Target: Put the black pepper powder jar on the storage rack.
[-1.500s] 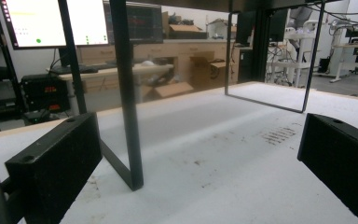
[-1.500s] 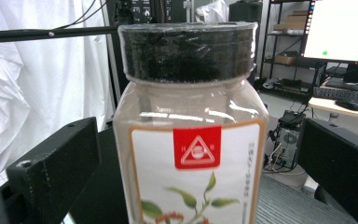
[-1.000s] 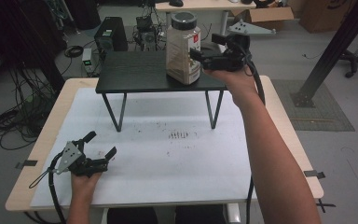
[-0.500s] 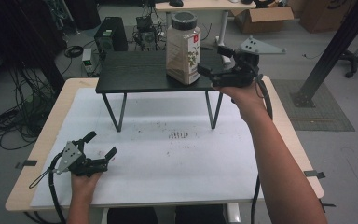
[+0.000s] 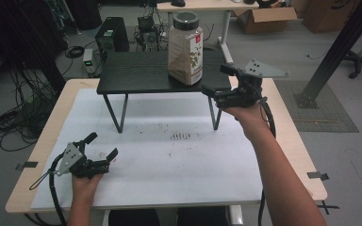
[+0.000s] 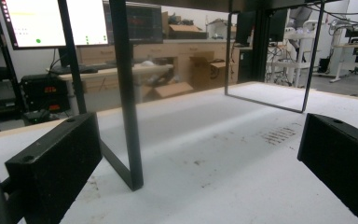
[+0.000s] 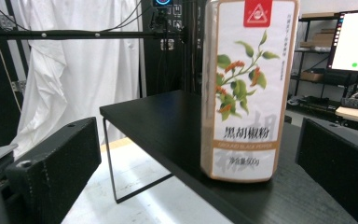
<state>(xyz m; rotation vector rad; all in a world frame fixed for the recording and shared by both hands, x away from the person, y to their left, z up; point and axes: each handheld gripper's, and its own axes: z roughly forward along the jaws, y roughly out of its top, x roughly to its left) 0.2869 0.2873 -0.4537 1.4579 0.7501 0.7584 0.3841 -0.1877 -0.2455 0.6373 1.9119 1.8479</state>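
We see the pepper jar (image 5: 185, 48) standing upright on the black shelf (image 5: 136, 71), set toward the shelf's right front corner and close to its front edge; in the right gripper view the jar (image 7: 247, 88) sits just behind that edge, with bare shelf top (image 7: 168, 121) running away to its left. The right gripper (image 5: 220, 80) is held in the air at shelf height, just off the shelf's right front corner and apart from the jar; its two jaws are spread wide, and nothing lies between them. In its own view the jaws stand at either side of the frame, and the jar rises in the gap between them but farther off, touching neither. The left gripper (image 5: 101, 147) rests low over the white table mat (image 5: 169, 160) near the table's front left edge, well apart from the shelf; its jaws too are spread, with nothing in them. Its view looks along the mat beneath the shelf, where we note one thin black leg (image 6: 127, 93) close ahead and another leg frame (image 6: 265, 98) farther off, with open mat between them. A small patch of dark marks (image 5: 180, 136) lies on the mat in front of the shelf. The middle of the mat, between the two hands, is open. The wooden table rim (image 5: 290, 136) shows beyond the mat's right edge, beside the right forearm.
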